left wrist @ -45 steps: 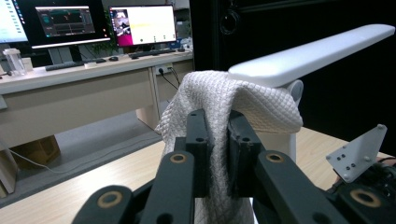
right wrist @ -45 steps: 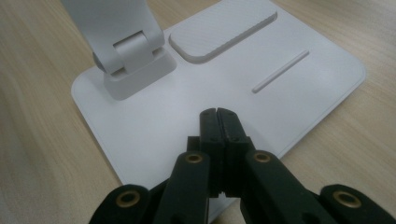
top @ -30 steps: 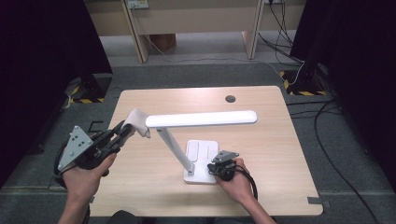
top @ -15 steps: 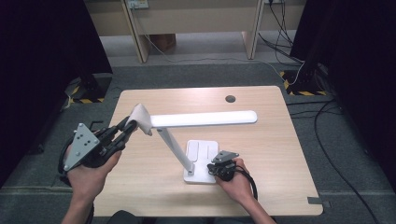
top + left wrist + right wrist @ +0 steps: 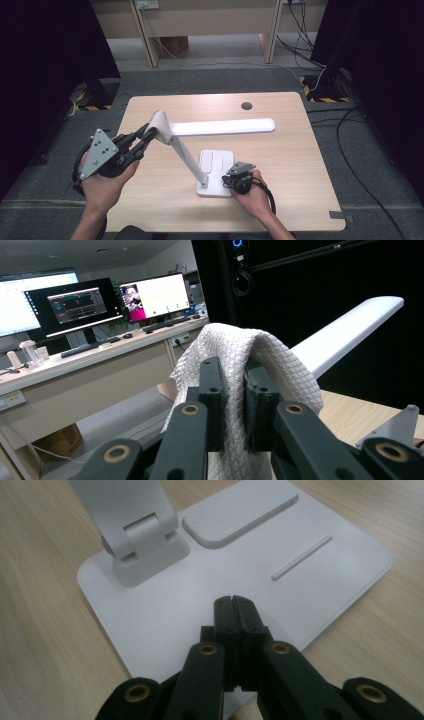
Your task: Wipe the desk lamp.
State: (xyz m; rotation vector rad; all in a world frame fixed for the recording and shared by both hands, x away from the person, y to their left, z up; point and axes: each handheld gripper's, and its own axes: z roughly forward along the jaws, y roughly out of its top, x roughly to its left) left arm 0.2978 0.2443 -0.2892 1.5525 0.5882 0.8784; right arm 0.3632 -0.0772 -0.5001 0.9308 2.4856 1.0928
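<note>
Right tool (image 5: 233, 602) pressed together, tips down on lamp base (image 5: 320, 575), near edge of surface (image 5: 150, 200). Risk: tips skate on smooth plastic, base lifts or slides. Left tool (image 5: 234, 390) pinching white cloth (image 5: 270, 360) at lamp elbow (image 5: 167, 132). Risk: cloth slips free, or push folds arm. Lamp head (image 5: 225, 126) overhangs mid-surface; could swing, tip lamp.

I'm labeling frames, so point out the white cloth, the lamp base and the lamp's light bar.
white cloth (image 5: 280, 360), left gripper view, quilted fold.
lamp base (image 5: 320, 575), right gripper view, flat top plate.
light bar (image 5: 225, 127), high view, middle.
</note>
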